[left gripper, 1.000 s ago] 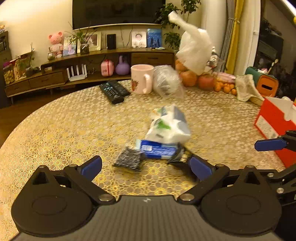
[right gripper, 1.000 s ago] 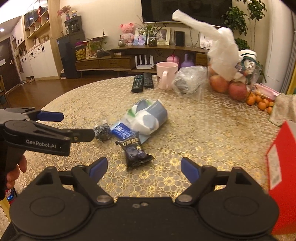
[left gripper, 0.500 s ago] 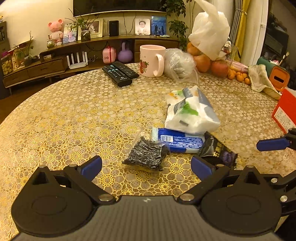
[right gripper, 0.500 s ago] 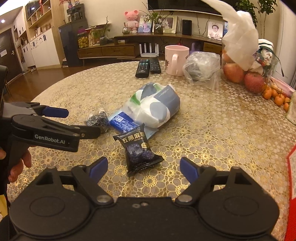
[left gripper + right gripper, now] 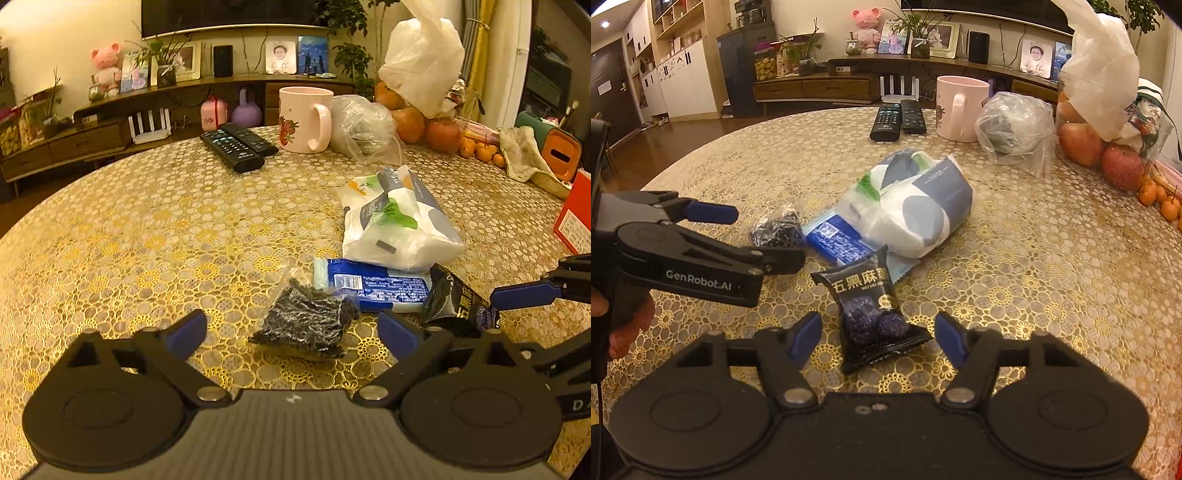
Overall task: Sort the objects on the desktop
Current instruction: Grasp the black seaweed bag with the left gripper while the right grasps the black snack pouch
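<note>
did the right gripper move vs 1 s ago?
Yes. The right gripper has come down and forward over the black snack packet, which lay ahead of its fingers earlier; now it sits between them, jaws closing, not touching.

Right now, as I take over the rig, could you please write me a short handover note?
Left gripper: jaws closing, pads not yet touching the clear packet between them.
Right gripper: jaws closing around the black snack pack, pads still clear of it.
Both packets lie on the table beside the blue pack and tissue pack. Remotes and mug stand at the far edge.
Done: nothing picked up.
Left: finish both grasps, then sort everything.
</note>
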{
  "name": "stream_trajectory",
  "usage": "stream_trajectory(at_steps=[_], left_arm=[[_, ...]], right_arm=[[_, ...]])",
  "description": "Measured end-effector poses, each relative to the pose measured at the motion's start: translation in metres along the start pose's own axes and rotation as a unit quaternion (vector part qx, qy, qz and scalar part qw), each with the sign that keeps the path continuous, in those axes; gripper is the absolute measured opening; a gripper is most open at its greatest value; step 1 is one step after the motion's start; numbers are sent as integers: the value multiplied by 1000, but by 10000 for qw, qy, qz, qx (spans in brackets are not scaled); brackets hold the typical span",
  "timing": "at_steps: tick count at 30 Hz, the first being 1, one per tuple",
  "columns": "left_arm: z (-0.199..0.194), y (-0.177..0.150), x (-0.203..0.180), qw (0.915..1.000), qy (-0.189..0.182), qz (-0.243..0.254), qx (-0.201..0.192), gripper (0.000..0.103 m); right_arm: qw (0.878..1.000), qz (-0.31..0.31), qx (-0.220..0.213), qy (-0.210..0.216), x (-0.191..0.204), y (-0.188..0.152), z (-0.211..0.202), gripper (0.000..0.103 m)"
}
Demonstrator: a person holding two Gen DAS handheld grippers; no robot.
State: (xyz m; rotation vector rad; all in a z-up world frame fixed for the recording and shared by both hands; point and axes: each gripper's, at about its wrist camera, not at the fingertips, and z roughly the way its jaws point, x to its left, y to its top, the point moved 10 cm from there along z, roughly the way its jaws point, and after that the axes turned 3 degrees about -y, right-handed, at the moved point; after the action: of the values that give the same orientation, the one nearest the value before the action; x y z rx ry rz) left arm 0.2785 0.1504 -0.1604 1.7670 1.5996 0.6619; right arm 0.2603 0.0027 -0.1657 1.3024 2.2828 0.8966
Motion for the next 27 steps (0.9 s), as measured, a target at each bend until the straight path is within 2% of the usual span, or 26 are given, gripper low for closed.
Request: stream_trajectory(at_steps=[4, 6, 11, 13, 14, 18, 27], left_arm=[[2, 0, -3, 9999, 16, 130, -25, 81], [2, 0, -5, 9998, 35, 184, -31, 70], [3, -1, -9, 9993, 90, 350, -42, 57], [3, -1, -9, 9992, 92, 387, -32, 47], [3, -1, -10, 9992, 83, 385, -29, 45], [1, -1, -12, 9991, 109, 398, -20, 39], [-11, 0, -22, 9993, 124, 362, -29, 37]], right_arm=[[10000, 26, 5, -33, -2, 0, 3, 60], [10000, 3, -7, -60, -3, 0, 4, 57], [10000, -51, -48, -67, -2, 1, 3, 52], [9999, -58, -59, -64, -2, 2, 3, 50], [10000, -53, -67, -41, -1, 2, 2, 45], [10000, -27, -62, -31, -2, 3, -1, 41], [9999, 126, -57, -66, -10, 0, -11, 36]])
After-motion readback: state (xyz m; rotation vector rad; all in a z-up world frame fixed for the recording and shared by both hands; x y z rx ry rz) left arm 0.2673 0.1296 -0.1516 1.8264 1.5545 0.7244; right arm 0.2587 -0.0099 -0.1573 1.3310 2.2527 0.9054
